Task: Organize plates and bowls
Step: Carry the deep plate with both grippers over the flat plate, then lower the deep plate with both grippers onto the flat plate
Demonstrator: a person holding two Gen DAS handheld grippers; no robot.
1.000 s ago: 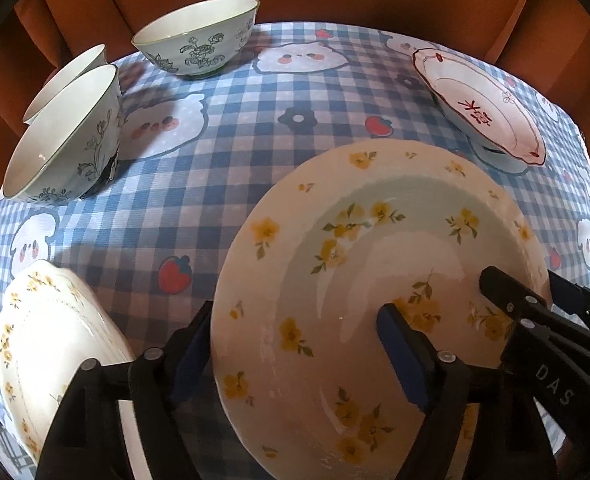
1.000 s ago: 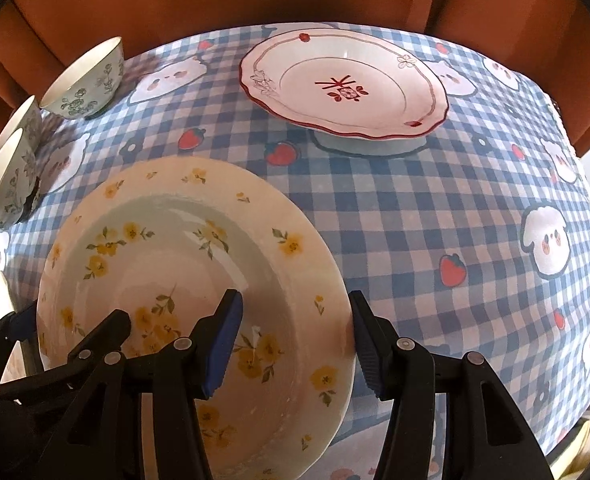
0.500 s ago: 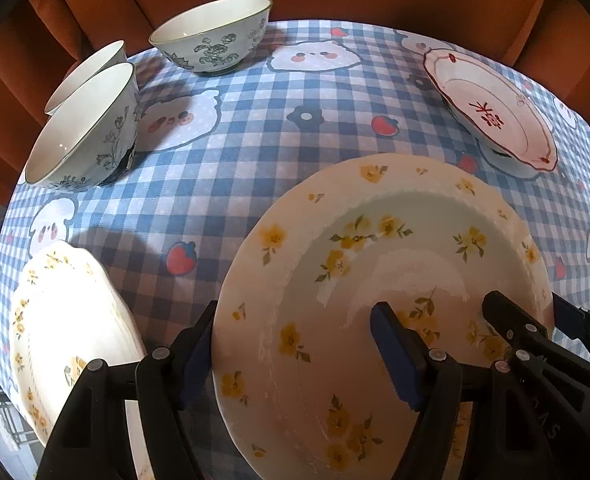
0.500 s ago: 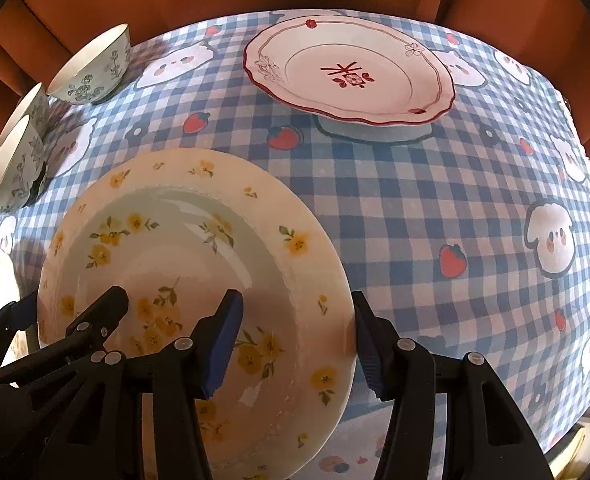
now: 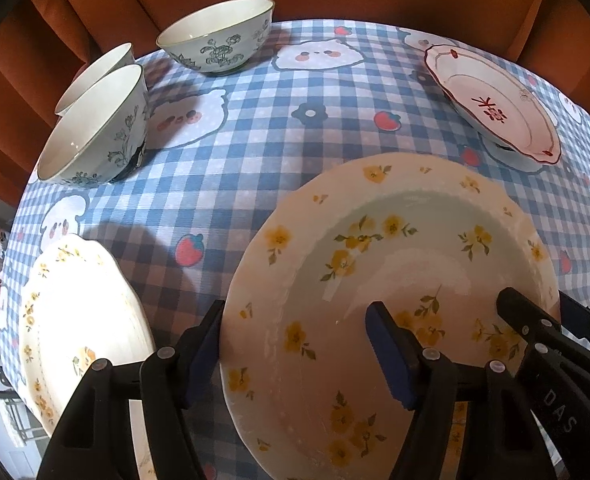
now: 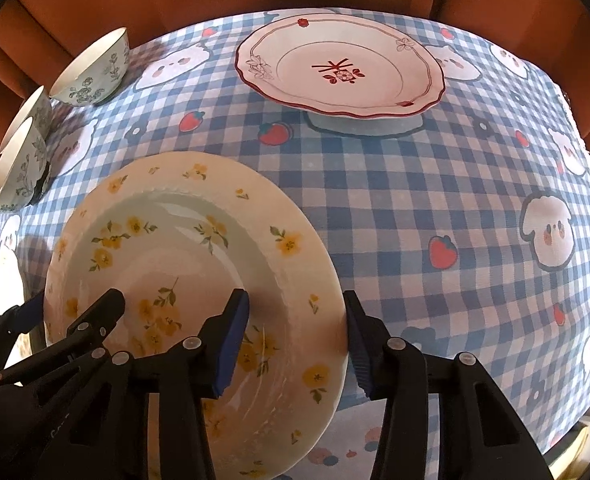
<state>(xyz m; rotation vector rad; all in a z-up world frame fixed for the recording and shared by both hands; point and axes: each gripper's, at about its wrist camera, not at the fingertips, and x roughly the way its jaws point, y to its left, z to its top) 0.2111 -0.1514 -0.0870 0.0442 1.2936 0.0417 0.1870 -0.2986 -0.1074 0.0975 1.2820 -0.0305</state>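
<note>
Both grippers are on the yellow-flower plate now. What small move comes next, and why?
Probably carry the yellow-flower plate leftward toward the matching plate at the table's left edge. Both the left gripper and right gripper straddle its rim, and that twin looks like its natural stacking spot.

Matte black plastic left gripper (image 5: 295,344) along the bottom of the left wrist frame: two angular fingers, each tipped with a ribbed dark-blue rubber pad (image 5: 391,354) and fastened by small round silver screws (image 5: 429,353). Same build on the matte black plastic right gripper (image 6: 297,338) at the bottom of the right wrist frame, blue pads (image 6: 231,338) facing inward, silver screw heads on the arms. White raised lettering "DAS" (image 5: 560,411) at lower right of the left wrist frame, on black plastic.
</note>
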